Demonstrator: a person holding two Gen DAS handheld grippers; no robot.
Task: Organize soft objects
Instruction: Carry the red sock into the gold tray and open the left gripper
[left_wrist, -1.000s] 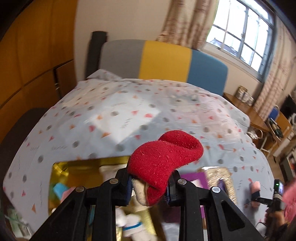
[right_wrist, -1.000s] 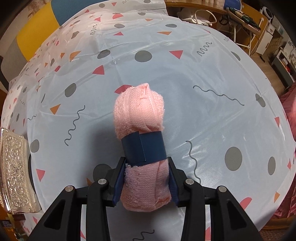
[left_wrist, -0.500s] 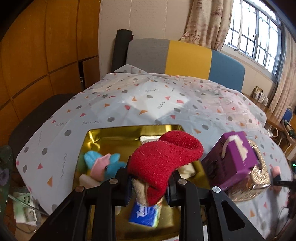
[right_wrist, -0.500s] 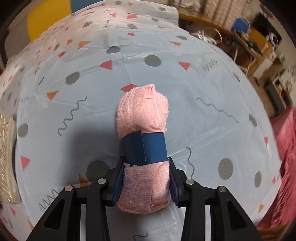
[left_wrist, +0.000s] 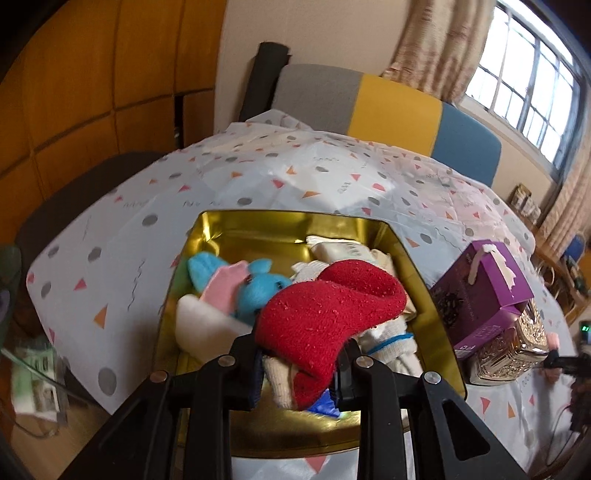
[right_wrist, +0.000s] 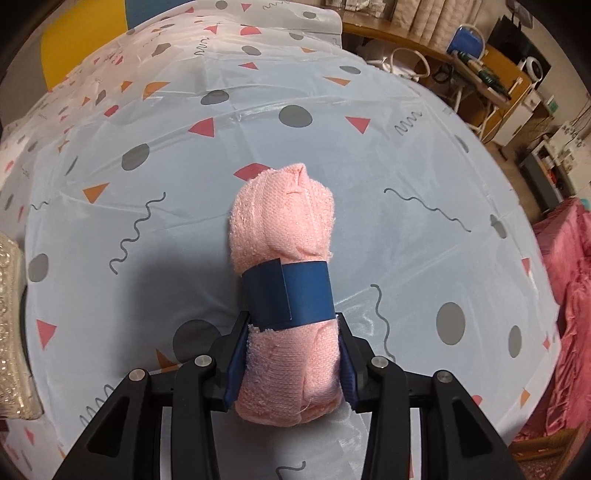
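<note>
The left gripper is clamped on a red sock, held above the near half of the gold tin. Soft toys crowd the tin; its far end is bare. A purple box stands just right of the tin. The right gripper squeezes a pink towel roll over open worktop, right of the tin.

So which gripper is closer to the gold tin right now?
Left. The left gripper holds a red sock right over the gold tin; the right gripper grips a pink towel off beside it.
</note>
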